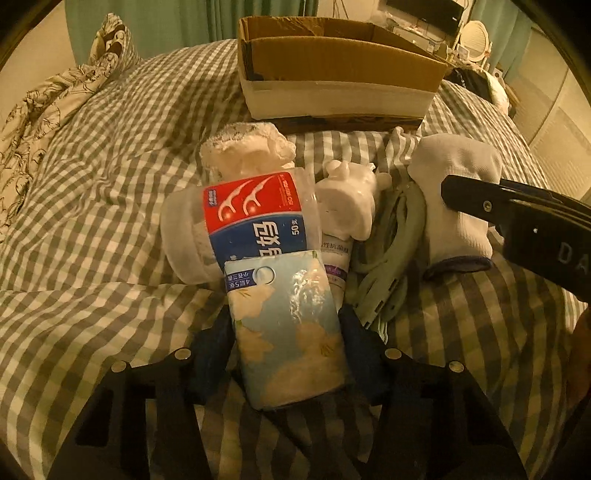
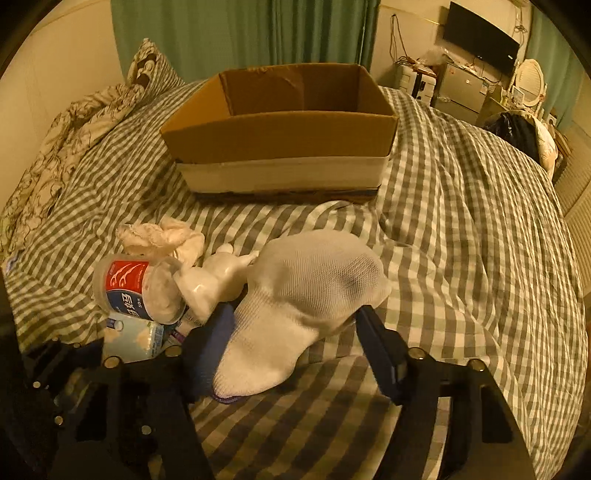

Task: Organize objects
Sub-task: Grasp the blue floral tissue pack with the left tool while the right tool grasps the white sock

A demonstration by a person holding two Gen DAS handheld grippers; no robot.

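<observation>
My left gripper [image 1: 286, 328] is shut on a pale blue tissue pack [image 1: 288, 332] lying on the checked bed. Just beyond it lie a floss-pick jar with a red and blue label [image 1: 255, 225], a crumpled white cloth [image 1: 247, 147], a white figurine [image 1: 347, 206], a tube [image 1: 336, 266] and a pale green hanger [image 1: 391, 258]. My right gripper [image 2: 295, 325] is open around a white sock [image 2: 306, 295]; its fingers [image 2: 380, 350] stand on either side of it. The sock also shows in the left wrist view [image 1: 458, 206]. An open cardboard box [image 2: 280, 133] stands behind the pile.
The grey checked duvet [image 2: 461, 240] covers the bed. Patterned pillows [image 2: 74, 122] lie at the far left. Green curtains [image 2: 240, 33] hang behind the box. A TV [image 2: 480, 37] and furniture stand at the far right.
</observation>
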